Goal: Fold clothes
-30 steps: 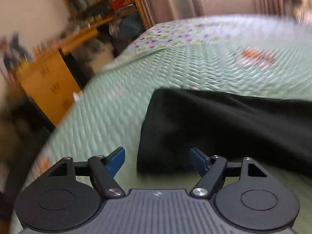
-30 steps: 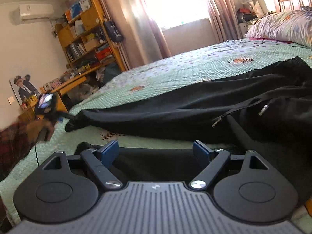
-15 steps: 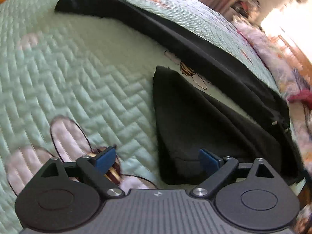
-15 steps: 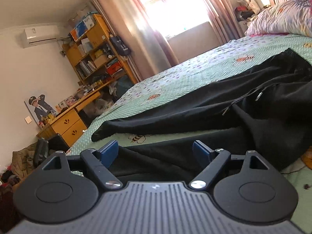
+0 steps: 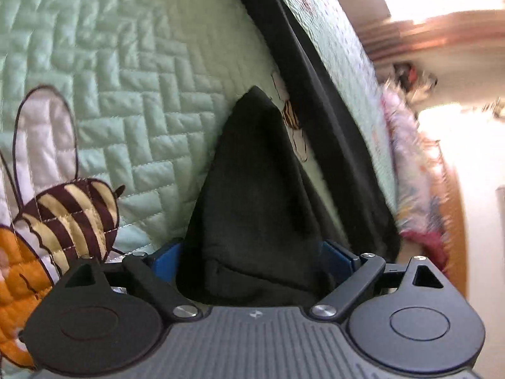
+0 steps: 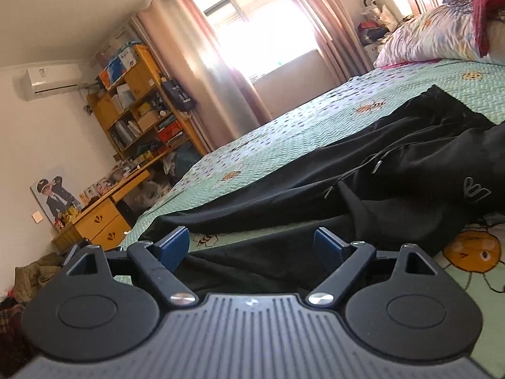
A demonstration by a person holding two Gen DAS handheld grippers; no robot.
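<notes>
- Black trousers (image 6: 394, 170) lie spread on a green quilt (image 6: 284, 145); legs run toward the left of the right wrist view, waist end at right with drawstring (image 6: 375, 165) and a small grey logo (image 6: 475, 191).
- Near leg's hem end (image 5: 255, 208) sits between the left gripper's (image 5: 252, 257) blue pads (image 5: 339, 254); far leg (image 5: 325, 101) runs beyond it as a dark band.
- Left gripper: jaws spread wide, just been closing a little after opening; cloth fills the gap and reaches both pads, but whether they press on it I cannot tell.
- Right gripper (image 6: 252, 246): jaws apart, not clamped; near leg's cloth lies low between and beyond the pads, no squeeze visible.
- Quilt has a herringbone stitch; striped bee patch (image 5: 72, 214) left of the left gripper, orange sun-face patch (image 6: 473, 251) right of the right one.
- Floral pillow (image 6: 432, 39) at the far right, red cloth (image 6: 487, 3) on top.
- Beyond the bed: pink curtains (image 6: 214, 72), bright window, wooden shelf (image 6: 139, 110) and desk (image 6: 104, 211), wall AC unit (image 6: 50, 80).
</notes>
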